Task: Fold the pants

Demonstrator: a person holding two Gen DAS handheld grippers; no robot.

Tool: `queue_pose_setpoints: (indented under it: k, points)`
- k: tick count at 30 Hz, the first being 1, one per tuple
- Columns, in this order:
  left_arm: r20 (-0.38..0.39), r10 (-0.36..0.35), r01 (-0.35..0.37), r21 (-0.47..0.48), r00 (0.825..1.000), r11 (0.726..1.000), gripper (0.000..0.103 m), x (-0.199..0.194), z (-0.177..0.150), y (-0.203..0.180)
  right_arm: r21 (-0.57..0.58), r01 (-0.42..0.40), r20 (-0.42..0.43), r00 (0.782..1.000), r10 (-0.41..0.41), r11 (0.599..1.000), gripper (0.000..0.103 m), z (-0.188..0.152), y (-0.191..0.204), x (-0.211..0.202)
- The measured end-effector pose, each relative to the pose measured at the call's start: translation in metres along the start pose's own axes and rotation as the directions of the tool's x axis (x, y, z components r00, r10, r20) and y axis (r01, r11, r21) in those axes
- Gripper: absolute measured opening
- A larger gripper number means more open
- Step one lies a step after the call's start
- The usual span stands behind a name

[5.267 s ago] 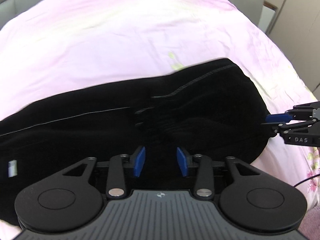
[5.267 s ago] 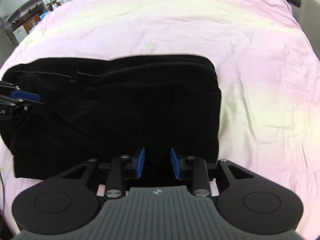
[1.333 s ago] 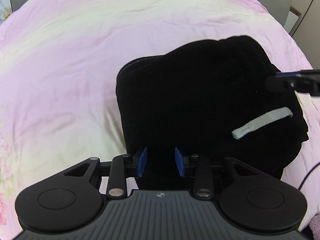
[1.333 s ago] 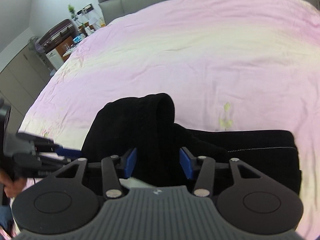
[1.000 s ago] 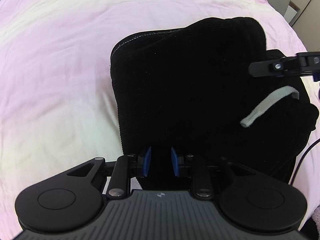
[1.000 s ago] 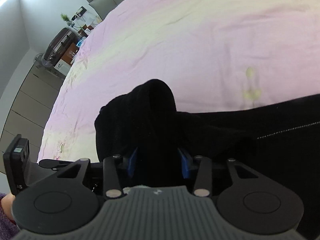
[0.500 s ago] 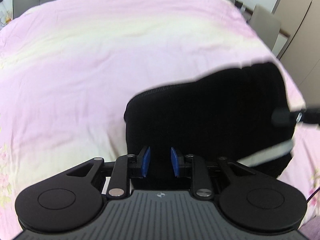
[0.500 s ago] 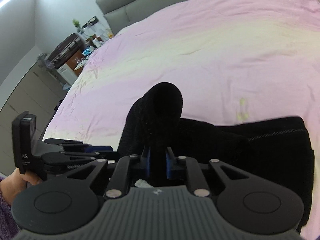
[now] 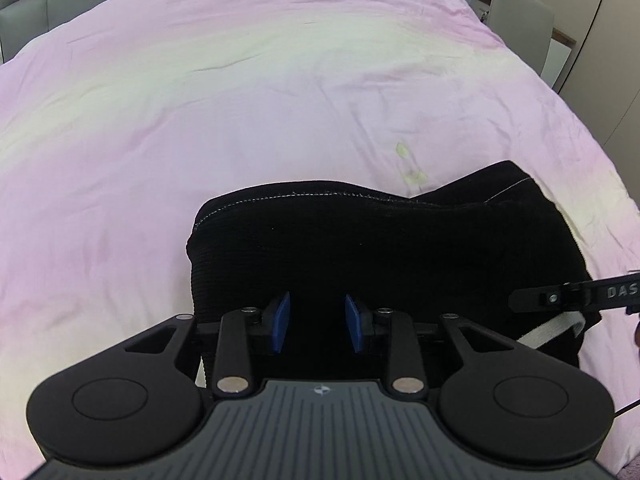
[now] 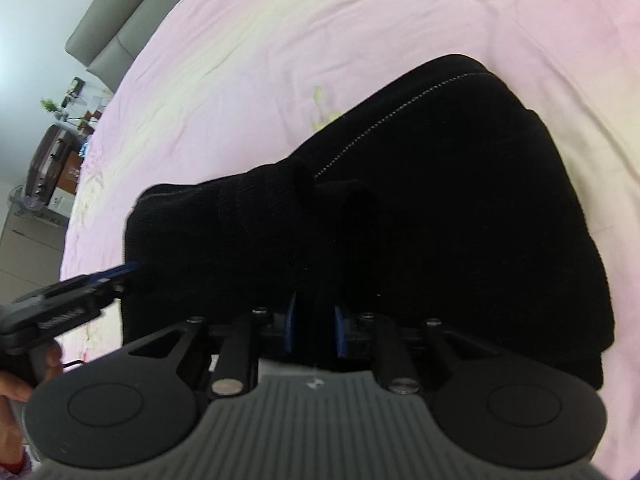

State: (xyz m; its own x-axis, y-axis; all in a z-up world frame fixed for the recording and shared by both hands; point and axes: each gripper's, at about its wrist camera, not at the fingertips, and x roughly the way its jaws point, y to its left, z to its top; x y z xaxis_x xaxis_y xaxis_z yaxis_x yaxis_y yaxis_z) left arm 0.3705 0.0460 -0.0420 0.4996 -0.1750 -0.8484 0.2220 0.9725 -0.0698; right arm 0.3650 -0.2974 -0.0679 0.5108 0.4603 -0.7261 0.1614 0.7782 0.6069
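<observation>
Pink bedding (image 9: 240, 112) with pale yellow patches fills both views, and we see a grey headboard (image 10: 108, 40) along its far edge, with a cluttered sideboard (image 10: 48, 160) at the left of the right wrist view and a pale chair (image 9: 520, 20) at the far right of the left wrist view. At the left, our left gripper (image 9: 318, 328) points down at the near left edge of the pants (image 9: 380, 248); its blue pads (image 9: 280, 326) stand apart and are opening, with dark cloth showing between them but, as far as we can tell, not pressed by either pad. The pants lie on the bedding as a black folded bundle, a line of pale stitching running along the far edge. A white drawstring (image 9: 552, 330) pokes out at the bundle's near right corner, just under the tip of the other gripper. At the right, our right gripper (image 10: 314, 332) sits over the near side of the bundle with its pads a narrow gap apart and opening; a ridge of black fabric rises between them, though we cannot tell whether they press it. A hand (image 10: 16, 376) shows at the lower left of that view.
</observation>
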Motion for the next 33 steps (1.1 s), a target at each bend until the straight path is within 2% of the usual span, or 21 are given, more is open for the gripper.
queue_pose_setpoints:
  k: [2,5,7,13,15,17,19,22,24,27,33]
  points:
    - [-0.001,0.004,-0.004,0.001,1.000,1.000,0.033,0.001,-0.003,0.001,-0.029,-0.002,0.000,1.000,0.002,1.000,0.037,0.003,0.001,-0.006]
    - [0.000,-0.012,0.012,-0.009,1.000,1.000,0.033,0.000,-0.001,0.002,-0.079,-0.028,0.008,1.000,0.029,0.996,0.055,0.007,0.001,-0.021]
    - [0.001,-0.019,0.019,-0.007,1.000,1.000,0.033,-0.002,0.000,0.001,-0.099,-0.012,0.010,1.000,0.013,0.995,0.064,0.008,-0.003,-0.025]
    - [-0.007,-0.010,0.010,0.030,1.000,1.000,0.033,-0.021,-0.005,0.004,0.004,-0.078,-0.035,0.996,0.078,0.997,0.072,0.008,-0.032,-0.005]
    - [-0.002,0.003,-0.003,0.037,1.000,0.999,0.033,-0.025,-0.005,0.007,0.021,-0.114,-0.036,0.993,0.114,0.993,0.068,0.008,-0.038,0.002]
    - [-0.003,0.015,-0.015,0.027,1.000,1.000,0.033,-0.029,-0.008,0.013,0.055,-0.164,-0.037,0.985,0.166,0.985,0.050,0.005,-0.045,0.008]
    - [-0.012,0.031,-0.031,0.017,0.999,0.999,0.033,-0.032,-0.011,0.019,0.090,-0.194,-0.031,0.980,0.198,0.977,0.047,0.001,-0.050,0.014]
    - [-0.021,0.052,-0.052,-0.007,0.998,0.999,0.033,-0.034,-0.014,0.026,0.101,-0.201,-0.009,0.979,0.203,0.974,0.031,-0.002,-0.044,0.012]
    - [-0.022,0.060,-0.060,-0.021,0.998,0.998,0.033,-0.039,-0.017,0.030,0.006,-0.159,0.011,0.987,0.159,0.987,0.026,-0.003,-0.023,-0.002]
    - [-0.009,0.073,-0.073,-0.034,0.997,0.997,0.033,-0.049,-0.019,0.033,-0.083,-0.150,0.046,0.987,0.154,0.985,0.020,0.001,0.006,-0.029]
    - [0.040,0.100,-0.096,-0.085,0.994,0.992,0.033,-0.073,-0.013,0.038,-0.290,-0.138,0.110,0.978,0.176,0.947,0.016,0.020,0.100,-0.089]
